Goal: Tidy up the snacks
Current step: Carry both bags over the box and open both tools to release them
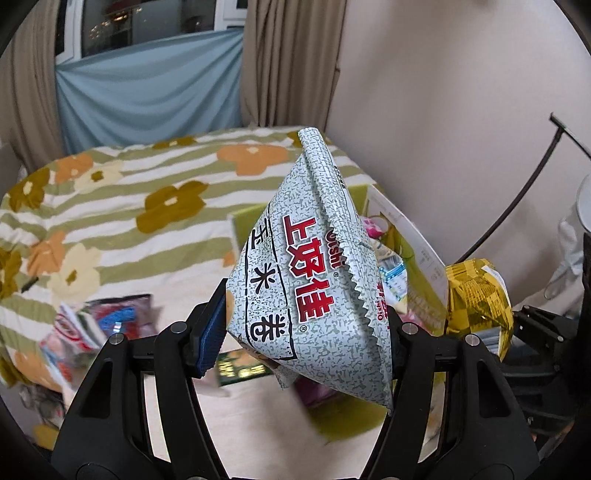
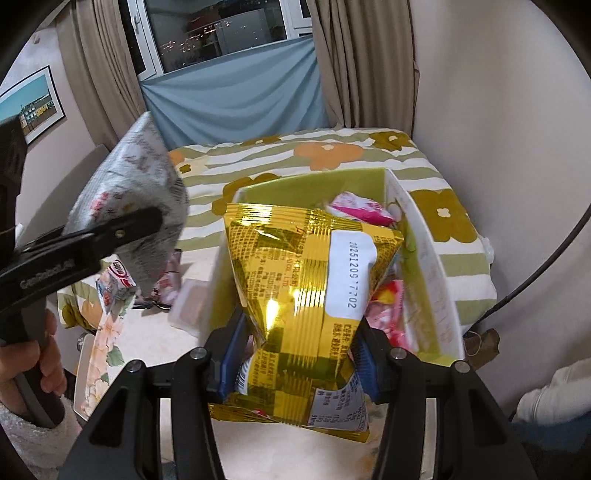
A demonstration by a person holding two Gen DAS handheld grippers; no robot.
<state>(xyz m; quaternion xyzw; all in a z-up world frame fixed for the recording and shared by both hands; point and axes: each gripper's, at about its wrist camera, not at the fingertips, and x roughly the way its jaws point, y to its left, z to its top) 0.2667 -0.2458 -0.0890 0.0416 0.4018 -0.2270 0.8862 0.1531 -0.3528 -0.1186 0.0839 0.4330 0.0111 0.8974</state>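
Grey speckled snack bag (image 1: 310, 280): pinched between the blue pads of the left claw (image 1: 306, 332), held off the surface, crimped top seam pointing up and away; red and black print on its face.
Left claw: closed on the grey bag, one pad (image 1: 210, 332) showing at the bag's left edge, the other hidden behind the bag's right side.
Gold foil snack bag (image 2: 306, 295): squeezed at its waist by the right claw (image 2: 295, 354), date label facing the camera, top tilted toward the box behind it.
Right claw: clamped on the gold bag, blue pads (image 2: 231, 362) pressing in from both sides.
Hand (image 2: 33, 365): wrapped round the left claw's grip, seen at the lower left of the right wrist view, fuzzy sleeve at the wrist.
Loose packets (image 1: 92, 332): blurred red, white and blue wrappers lying on the bed to the left, below the grey bag.
Green box (image 2: 424, 266): open-topped, white outside and lime inside, resting on the bed just beyond the gold bag; pink and white packets (image 2: 354, 206) piled within.
Bedspread (image 1: 129, 206): green and white stripes with orange, olive and cream flowers, spread under the box and the packets.
Blue cloth (image 2: 236, 99): draped beyond the far edge of the bed.
Beige curtains (image 2: 362, 62): hanging at both sides of a dark window (image 2: 214, 29).
Framed picture (image 2: 33, 103): on the wall to the left.
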